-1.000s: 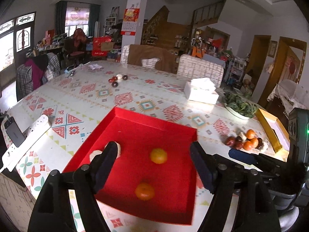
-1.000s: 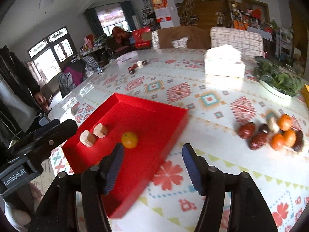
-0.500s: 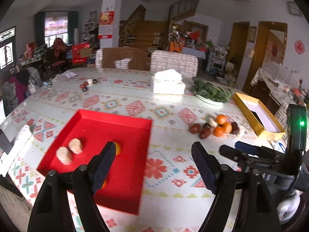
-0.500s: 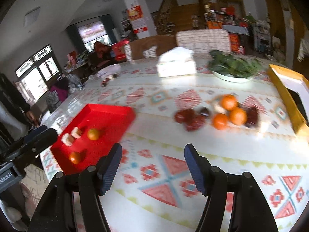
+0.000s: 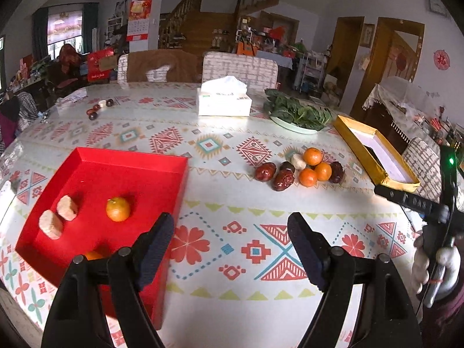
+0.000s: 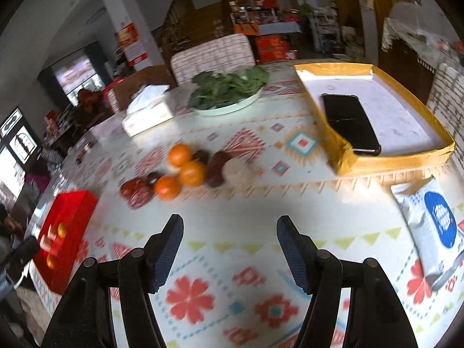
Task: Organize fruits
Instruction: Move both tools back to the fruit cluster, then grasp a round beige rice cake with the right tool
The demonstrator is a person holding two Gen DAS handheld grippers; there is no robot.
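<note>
bare table between tongs, fruits

In your left wrist view, a second orange in the red tray is mostly hidden behind your left gripper's finger. In your right wrist view, the fruit pile is blurred, the tray's contents are too small to tell, and a white packet is cut off at the right edge.

On the worktop, the tray lies left, the fruit cluster centre, the open box right, and the tissue box behind.
</note>
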